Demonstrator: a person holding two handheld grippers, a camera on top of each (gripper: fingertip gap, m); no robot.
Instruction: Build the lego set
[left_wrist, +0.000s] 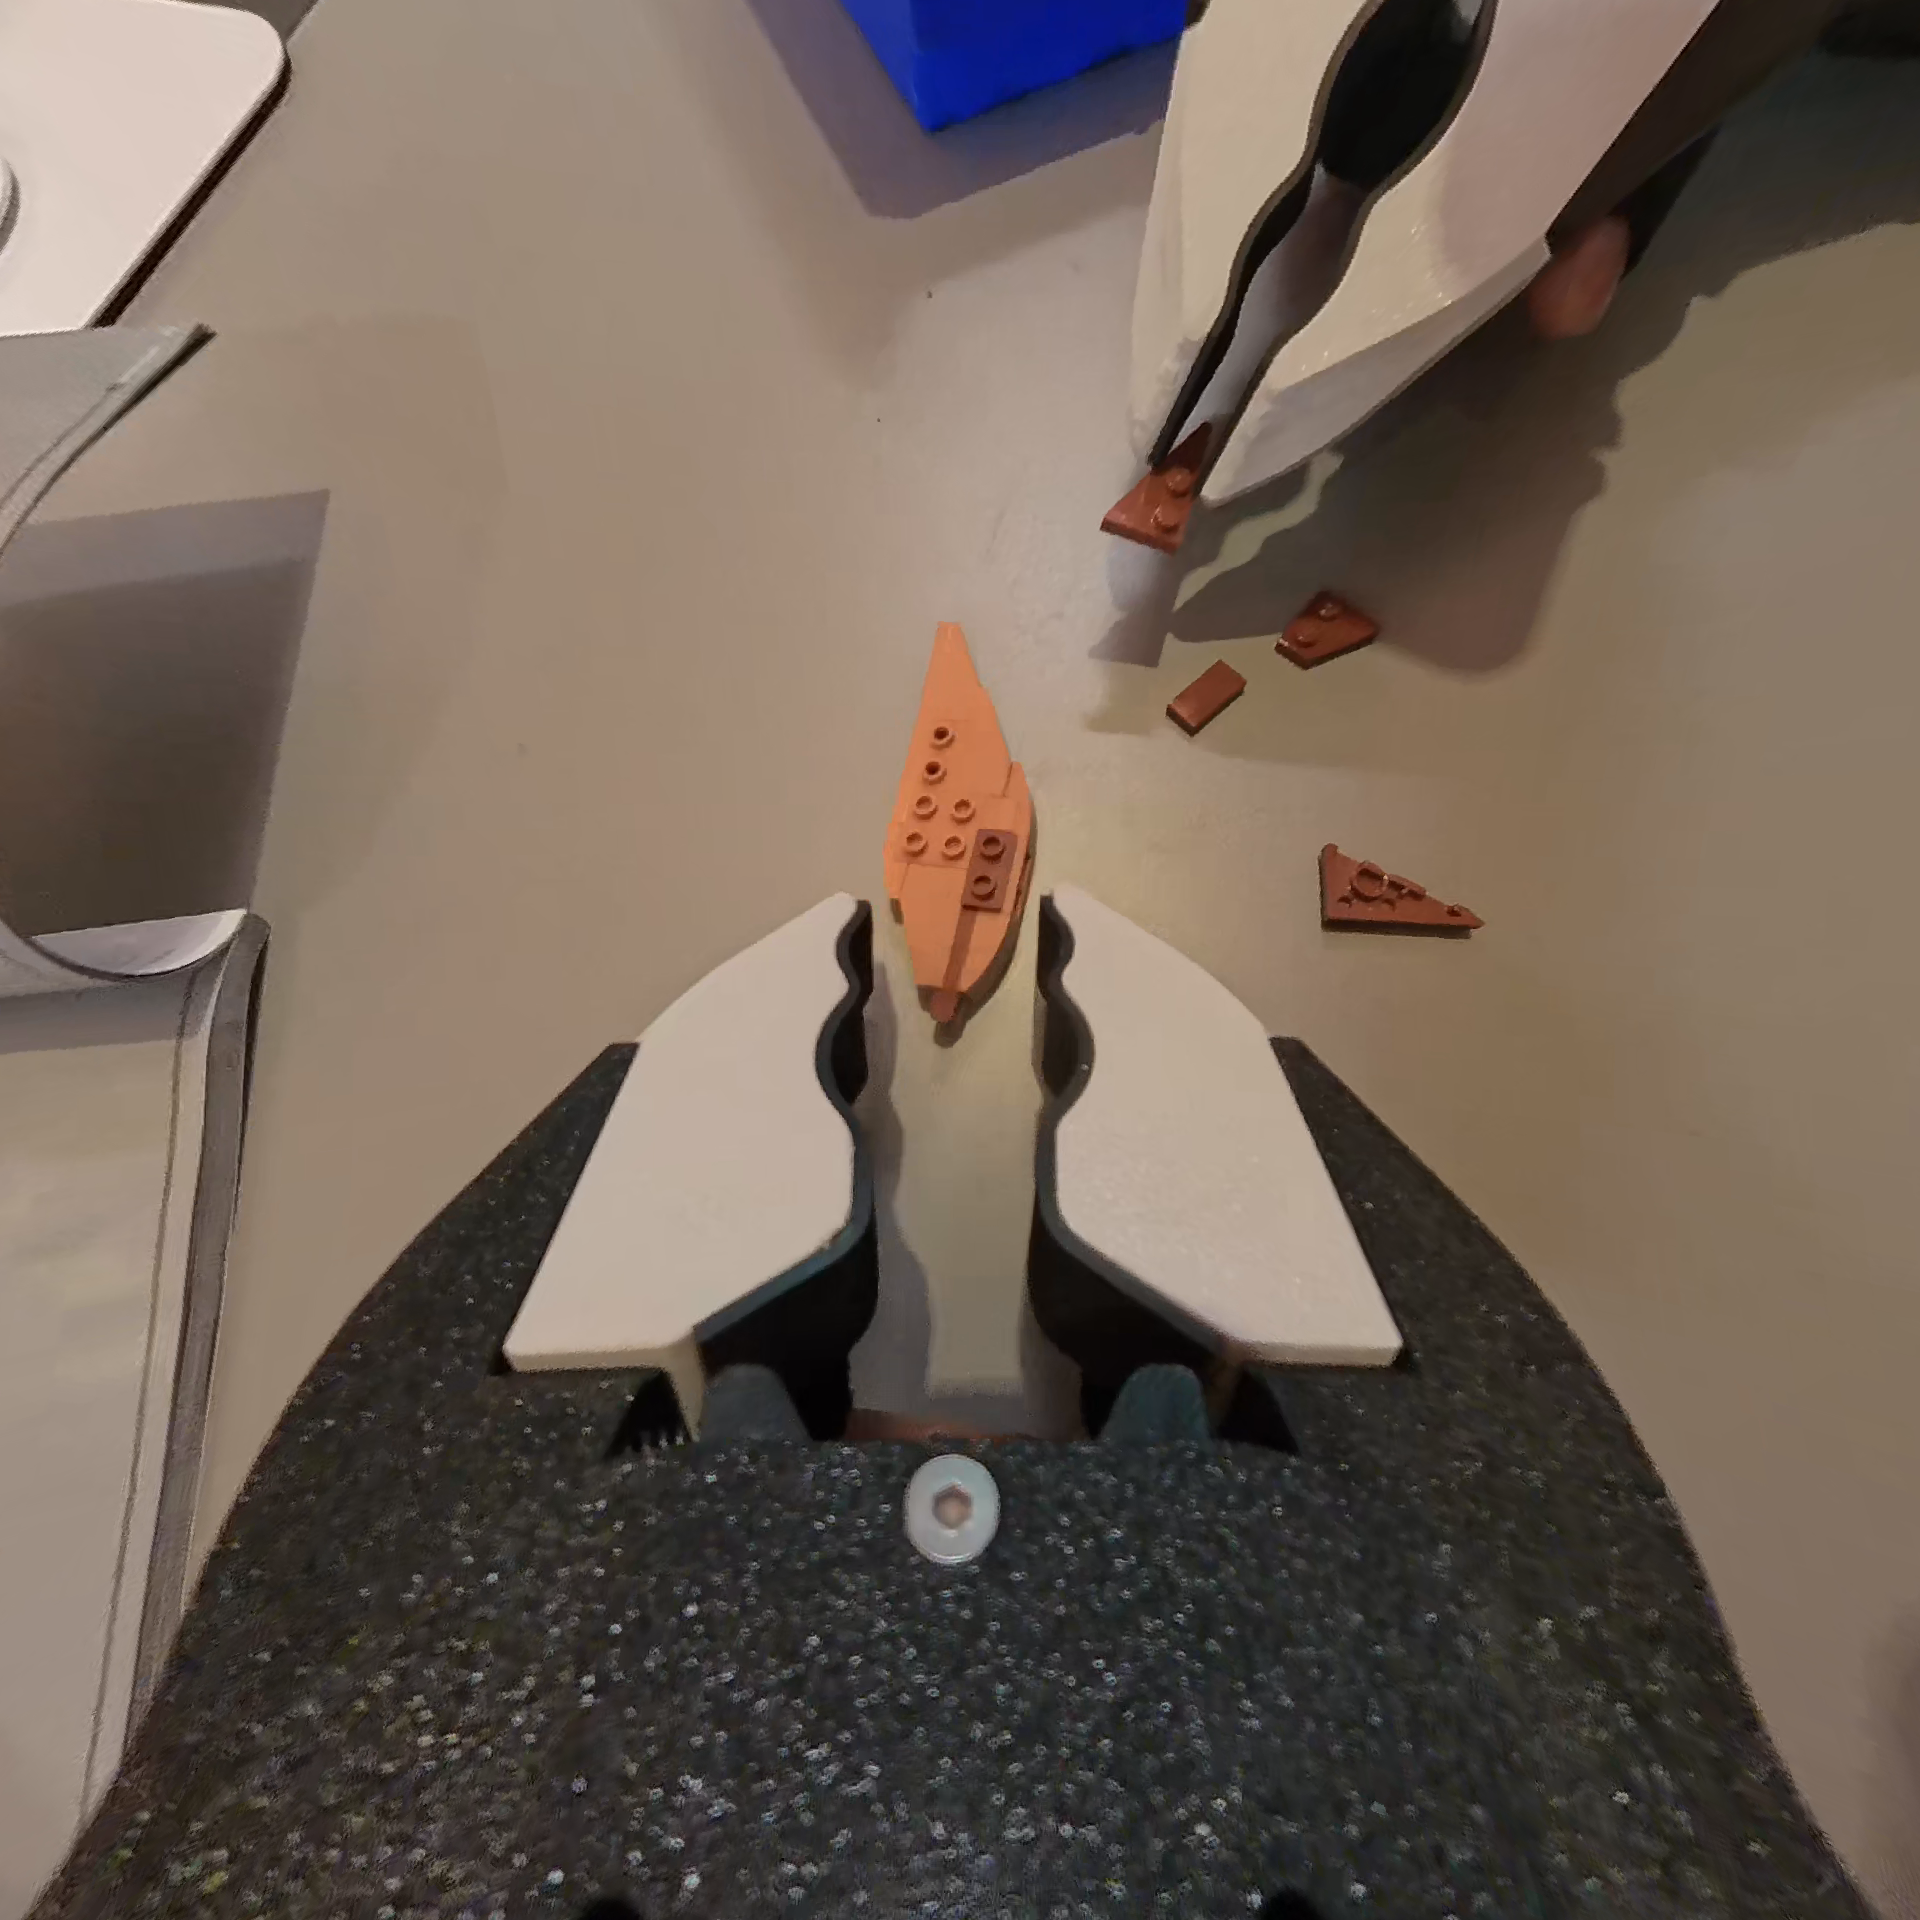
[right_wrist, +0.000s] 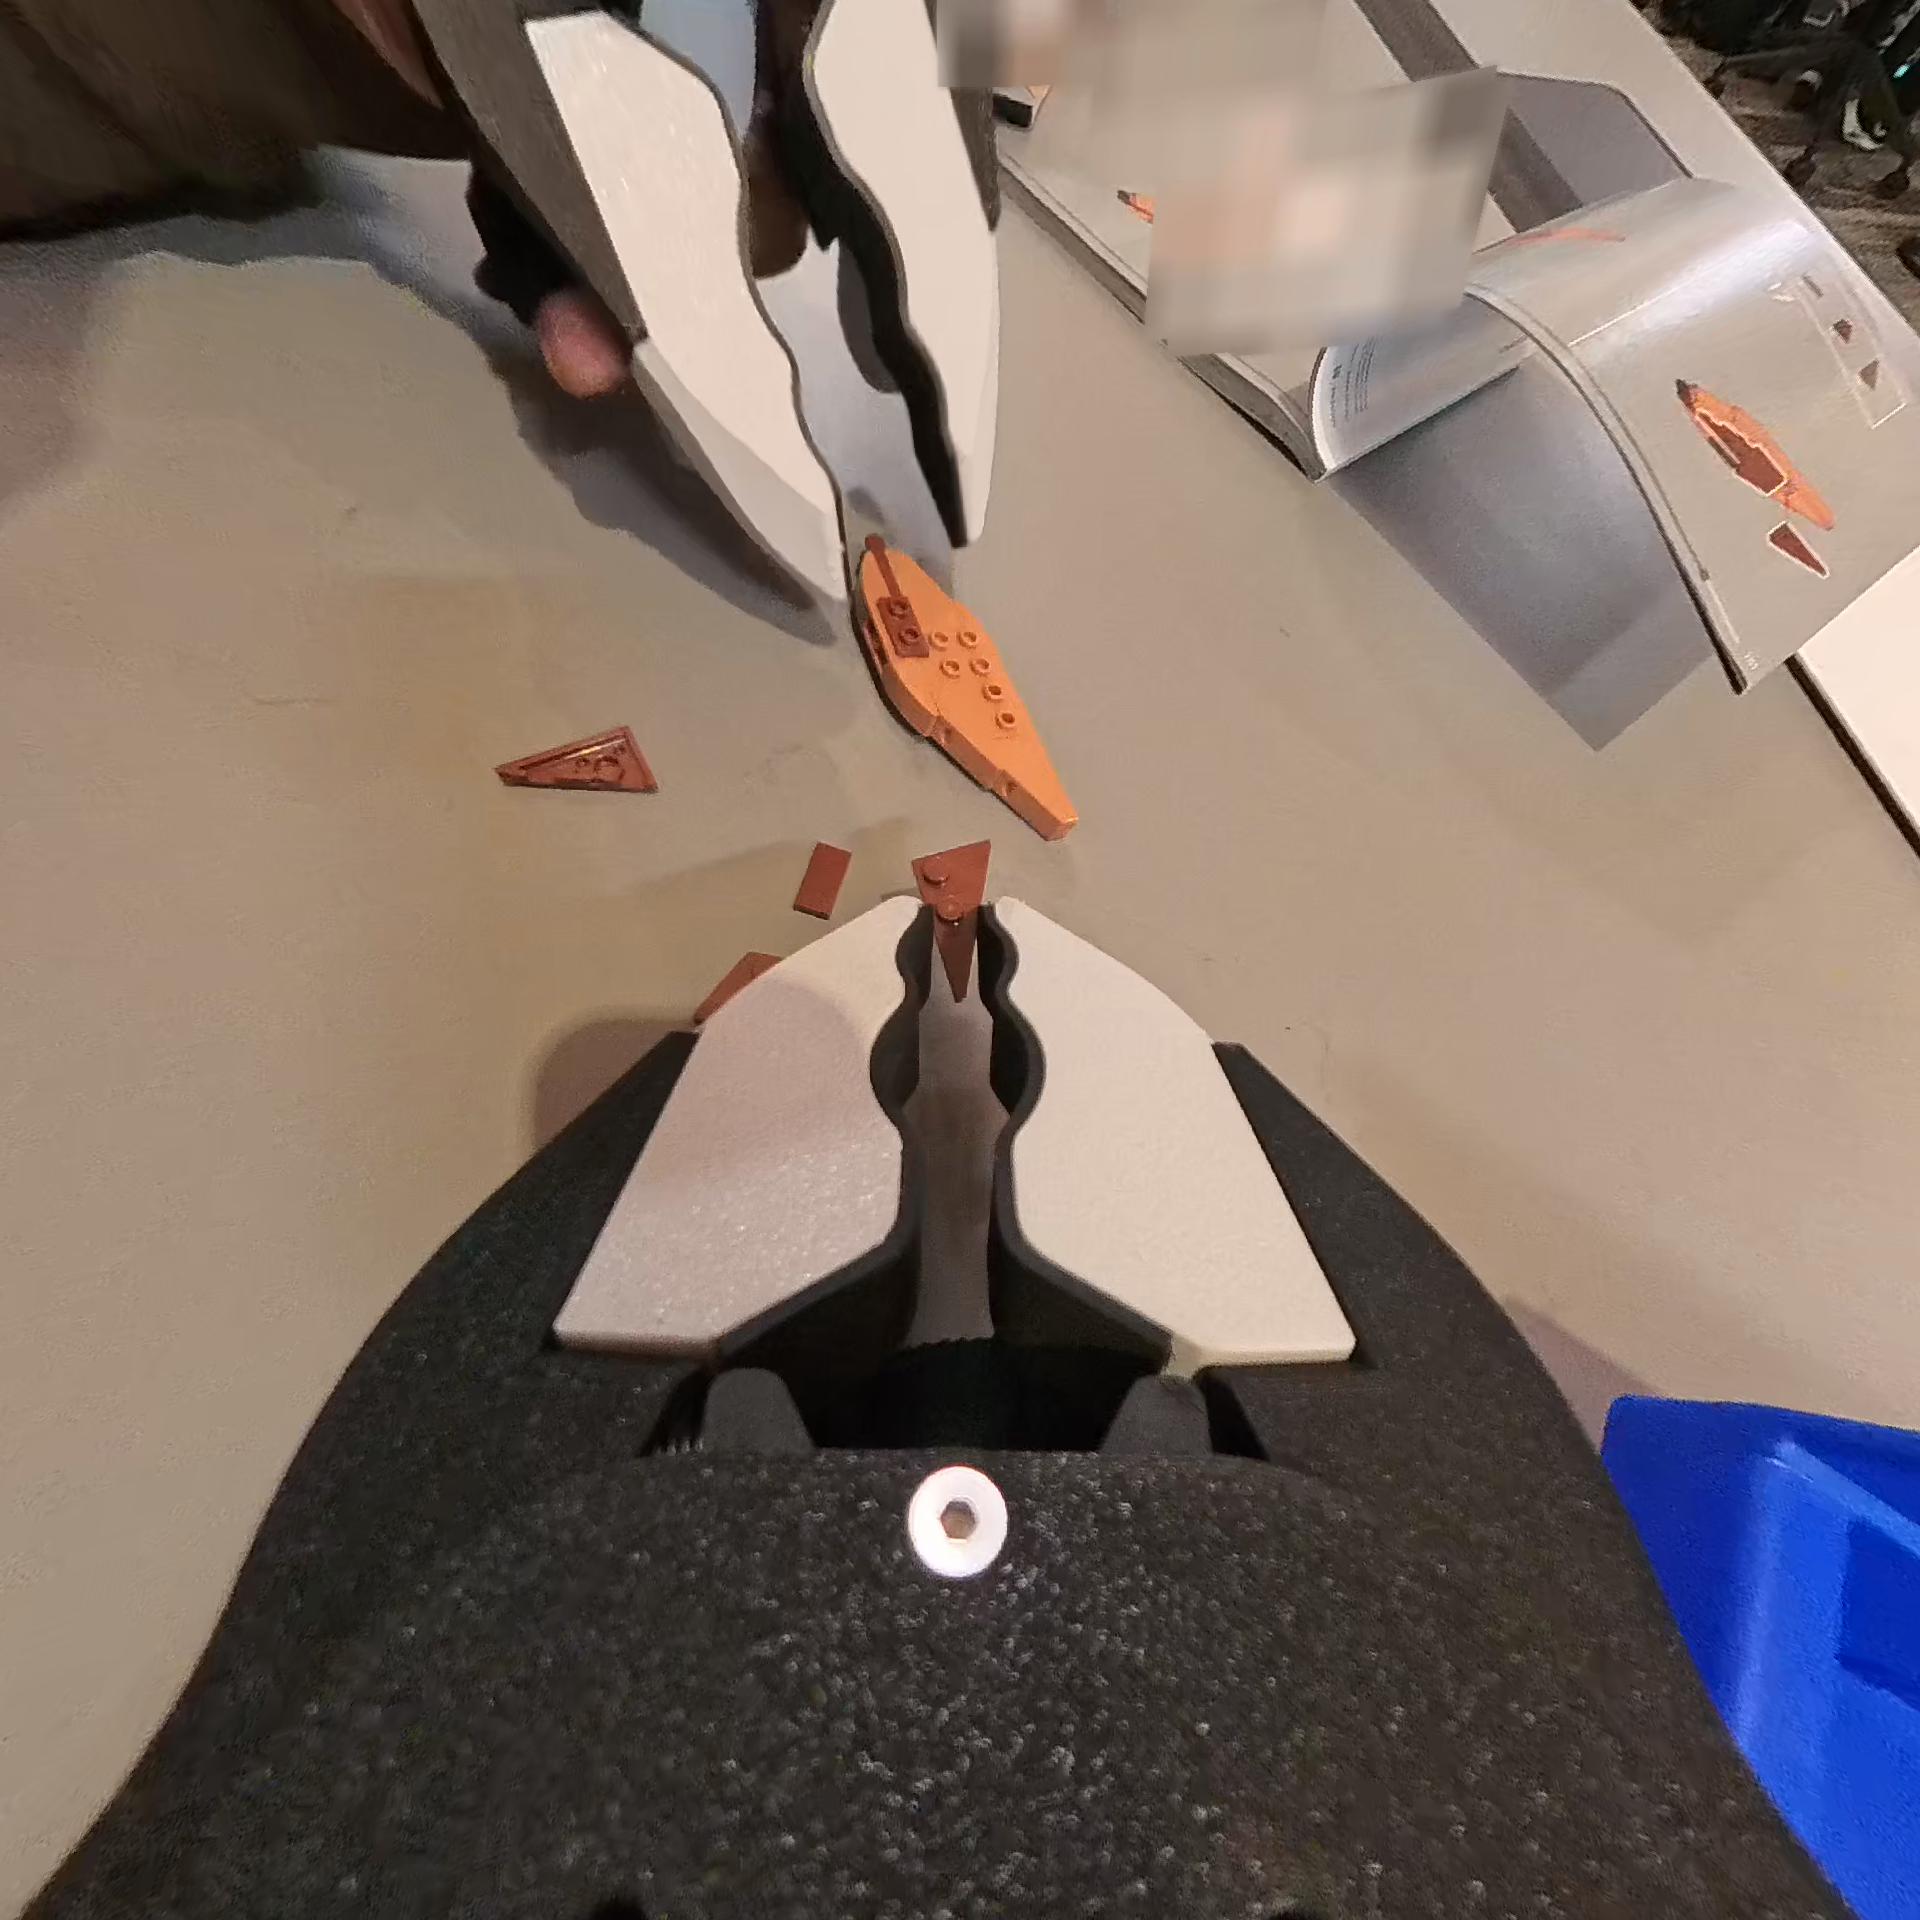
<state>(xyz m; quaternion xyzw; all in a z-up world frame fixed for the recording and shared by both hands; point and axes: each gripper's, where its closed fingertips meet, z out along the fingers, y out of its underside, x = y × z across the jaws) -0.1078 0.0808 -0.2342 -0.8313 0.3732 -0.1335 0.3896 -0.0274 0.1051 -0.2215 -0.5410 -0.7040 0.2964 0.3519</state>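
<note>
An orange lego assembly (left_wrist: 951, 831) with a small brown plate on it lies on the grey table; it also shows in the right wrist view (right_wrist: 961, 686). My left gripper (left_wrist: 951, 909) is open, its jaws standing on either side of the assembly's near end without closing on it; it shows from the far side in the right wrist view (right_wrist: 899, 545). My right gripper (right_wrist: 951, 912) is shut on a brown wedge plate (right_wrist: 951, 878), held low over the table to the right of the assembly, as the left wrist view shows (left_wrist: 1184, 462).
Loose brown pieces lie near the right gripper: a wedge plate (left_wrist: 1325, 629), a flat tile (left_wrist: 1205, 696) and an upside-down wedge (left_wrist: 1392, 894). An open instruction booklet (right_wrist: 1714, 436) lies beyond the assembly. A blue bin (right_wrist: 1766, 1621) stands by the right gripper. The grippers' ends are close to 9 centimeters from one another. Between my right fingertips and the flat tile (left_wrist: 1205, 696) there is roughly 4 centimeters. Look for it in the right wrist view (right_wrist: 818, 876) too.
</note>
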